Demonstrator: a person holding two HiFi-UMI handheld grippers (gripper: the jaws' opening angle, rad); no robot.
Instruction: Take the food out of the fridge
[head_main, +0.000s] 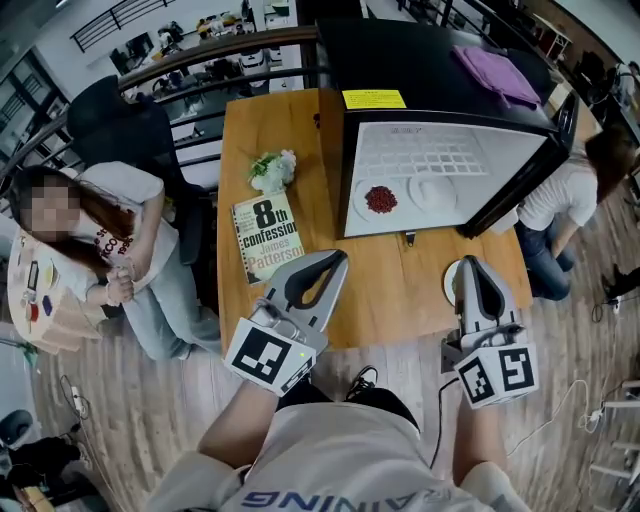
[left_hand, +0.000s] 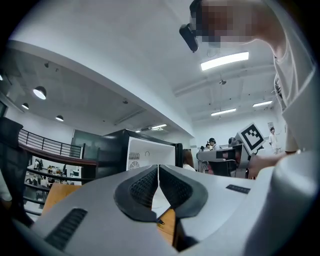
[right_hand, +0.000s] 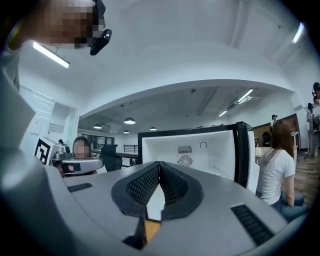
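The wooden table (head_main: 300, 130) bears a black fridge (head_main: 400, 60) at its far right, door open. The left gripper (head_main: 338, 258) and right gripper (head_main: 470, 262) hang over the table's near edge, each with jaws pressed together on nothing. A book (head_main: 267, 236) lies at the near left. Inside the fridge, on its white floor, a plate (head_main: 360, 200) carries the red food (head_main: 381, 199), just left of an empty plate (head_main: 432, 192).

The book (head_main: 268, 238) reads "8th confession James Patterson"; the person's shirt (head_main: 330, 470) shows "AINING".
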